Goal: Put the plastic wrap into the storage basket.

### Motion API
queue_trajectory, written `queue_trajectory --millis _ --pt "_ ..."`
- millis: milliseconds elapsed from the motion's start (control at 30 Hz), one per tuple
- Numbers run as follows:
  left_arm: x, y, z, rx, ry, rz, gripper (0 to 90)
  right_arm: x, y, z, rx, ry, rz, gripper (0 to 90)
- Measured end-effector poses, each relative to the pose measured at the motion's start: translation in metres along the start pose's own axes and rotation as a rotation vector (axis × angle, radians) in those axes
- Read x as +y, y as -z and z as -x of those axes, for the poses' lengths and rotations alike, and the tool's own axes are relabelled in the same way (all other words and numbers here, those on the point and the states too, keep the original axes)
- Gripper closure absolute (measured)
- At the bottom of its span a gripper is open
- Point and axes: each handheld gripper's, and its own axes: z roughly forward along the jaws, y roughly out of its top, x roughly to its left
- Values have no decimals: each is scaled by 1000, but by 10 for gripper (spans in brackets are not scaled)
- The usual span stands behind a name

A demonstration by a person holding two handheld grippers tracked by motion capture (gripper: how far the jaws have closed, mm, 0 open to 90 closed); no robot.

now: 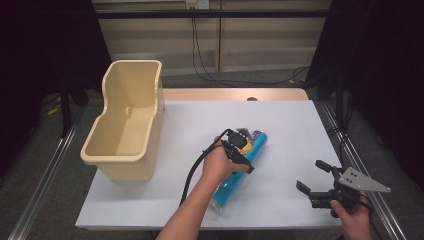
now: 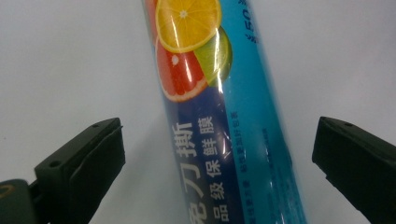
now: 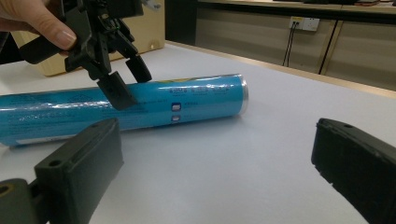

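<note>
left tongs (image 1: pixel 245 145) wide open astride blue roll (image 2: pixel 219 116) | right tongs (image 1: pixel 314 176) open, empty | bin (image 1: pixel 125 122) empty

Lab-like recording room: white-topped table (image 1: pixel 300 130), black curtains (image 1: pixel 385 75), wall sockets (image 1: pixel 196 4), trailing cables (image 1: pixel 210 75).

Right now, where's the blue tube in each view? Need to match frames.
High view: tube lies diagonally at centre of the sheet, under the left tool.
Left gripper view: tube runs up the middle, between the open jaws.
Right gripper view: tube lies across the left half.
Shared landmark: the white sheet beneath the tube.
</note>
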Motion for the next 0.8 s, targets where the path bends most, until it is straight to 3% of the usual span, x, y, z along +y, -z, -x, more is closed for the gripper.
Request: queue_trajectory --millis 200,367,433,567,800 --pt "3 -9 1 24 19 -84 95 0 0 0 1 5 -3 15" --pt "3 -15 3 -13 34 -110 191 0 0 0 -1 5 -2 15" --pt "5 -18 4 -9 18 -117 208 0 0 0 -1 6 -2 15" --pt "7 -23 7 -26 31 -130 260 0 0 0 1 10 -6 16" --pt "12 -30 14 24 61 -174 281 0 1 0 -1 12 -5 16"
